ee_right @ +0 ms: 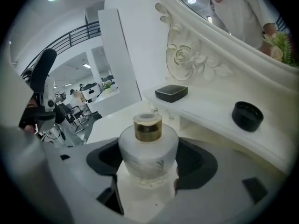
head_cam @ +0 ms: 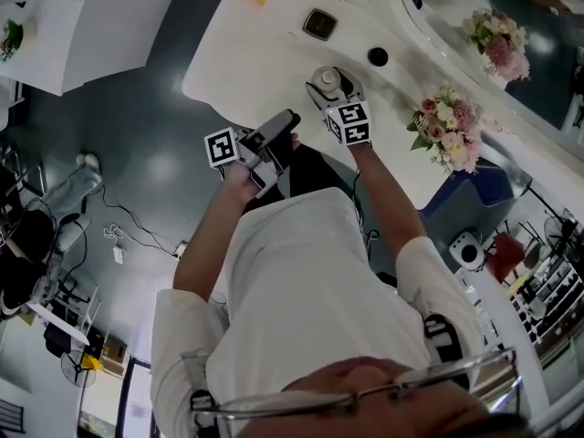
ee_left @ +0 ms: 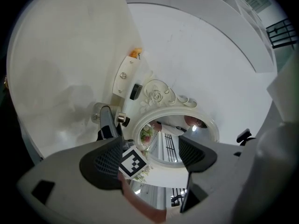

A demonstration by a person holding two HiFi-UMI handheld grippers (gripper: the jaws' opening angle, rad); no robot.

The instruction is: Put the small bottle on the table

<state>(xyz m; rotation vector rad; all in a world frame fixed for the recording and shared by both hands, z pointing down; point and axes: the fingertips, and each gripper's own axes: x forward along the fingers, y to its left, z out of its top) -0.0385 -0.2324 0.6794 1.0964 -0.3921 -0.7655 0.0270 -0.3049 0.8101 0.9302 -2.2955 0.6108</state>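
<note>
A small frosted bottle [ee_right: 148, 153] with a gold neck stands upright between the jaws of my right gripper [ee_right: 149, 160], which is shut on its rounded body. White tabletop shows right beneath it; I cannot tell whether its base touches. In the head view the bottle [head_cam: 326, 82] is held by the right gripper [head_cam: 330, 89] over the white table [head_cam: 237, 62], close to the near edge. My left gripper [head_cam: 281, 131] hangs off the table's edge, to the left of the right one, open and with nothing between its fingers [ee_left: 105, 164].
A black square box [head_cam: 319, 24] and a black round lid [head_cam: 377, 57] lie on a raised ledge beyond the bottle. An ornate white mirror frame [ee_right: 196, 55] rises behind the ledge. Flower bunches [head_cam: 449, 128] stand at the right. Dark floor lies left of the table.
</note>
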